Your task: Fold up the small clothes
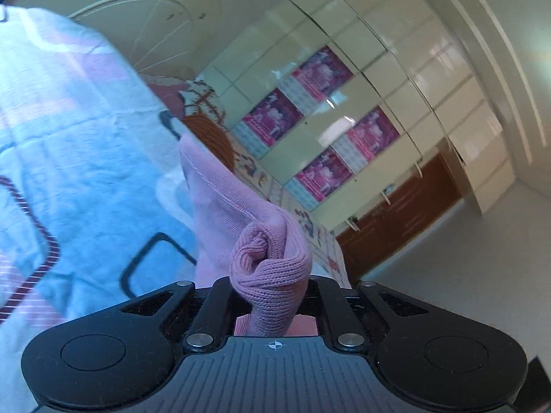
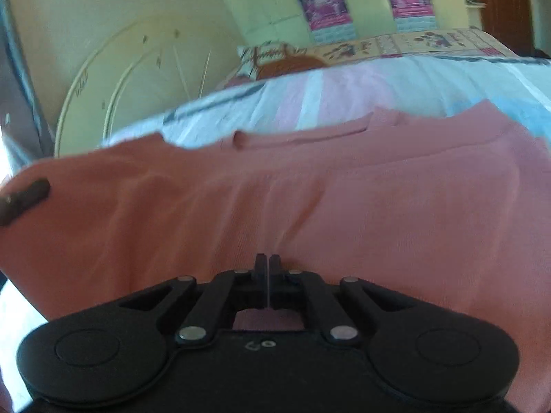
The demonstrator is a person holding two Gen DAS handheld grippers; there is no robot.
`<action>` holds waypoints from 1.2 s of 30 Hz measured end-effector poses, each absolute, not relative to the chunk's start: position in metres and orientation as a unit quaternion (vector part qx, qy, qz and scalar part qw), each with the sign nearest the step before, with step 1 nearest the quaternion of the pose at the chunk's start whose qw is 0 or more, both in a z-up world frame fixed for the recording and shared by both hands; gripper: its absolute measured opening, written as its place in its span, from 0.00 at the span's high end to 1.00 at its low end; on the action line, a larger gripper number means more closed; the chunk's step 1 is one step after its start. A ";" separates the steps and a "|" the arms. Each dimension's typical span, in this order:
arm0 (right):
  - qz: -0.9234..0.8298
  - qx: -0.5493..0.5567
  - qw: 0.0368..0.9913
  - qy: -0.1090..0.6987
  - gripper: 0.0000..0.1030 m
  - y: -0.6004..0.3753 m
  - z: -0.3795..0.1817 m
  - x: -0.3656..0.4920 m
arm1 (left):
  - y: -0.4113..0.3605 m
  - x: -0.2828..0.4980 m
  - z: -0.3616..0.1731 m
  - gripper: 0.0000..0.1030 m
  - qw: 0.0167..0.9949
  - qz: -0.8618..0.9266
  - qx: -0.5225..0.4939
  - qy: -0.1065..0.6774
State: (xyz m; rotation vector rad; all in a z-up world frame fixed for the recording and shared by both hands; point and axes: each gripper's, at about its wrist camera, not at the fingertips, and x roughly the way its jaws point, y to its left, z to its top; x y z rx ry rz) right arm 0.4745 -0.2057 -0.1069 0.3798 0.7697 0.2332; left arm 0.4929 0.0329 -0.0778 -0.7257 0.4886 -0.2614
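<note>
Right now the left tongs are pinching a bunched ribbed edge of the pink garment, which is trailing away ahead of them over the bedsheet. Meanwhile the right tongs are pressed together with the same garment spreading just ahead across the bed.

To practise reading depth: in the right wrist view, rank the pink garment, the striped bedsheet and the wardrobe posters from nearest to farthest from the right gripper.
1. Pink garment, directly under the right gripper.
2. Striped bedsheet, beyond the garment's far edge.
3. Wardrobe posters, top, on the far wall.
</note>
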 end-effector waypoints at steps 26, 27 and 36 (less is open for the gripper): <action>0.074 0.303 0.872 0.377 0.62 -0.392 -0.085 0.411 | -0.103 0.510 -0.061 0.45 0.915 -0.166 -0.078 0.359; 0.071 0.296 0.869 0.389 0.62 -0.389 -0.087 0.413 | -0.097 0.513 -0.068 0.45 0.913 -0.158 -0.079 0.367; 0.050 0.196 0.870 0.450 0.65 -0.356 -0.100 0.427 | -0.099 0.517 -0.115 0.45 0.902 -0.154 -0.111 0.388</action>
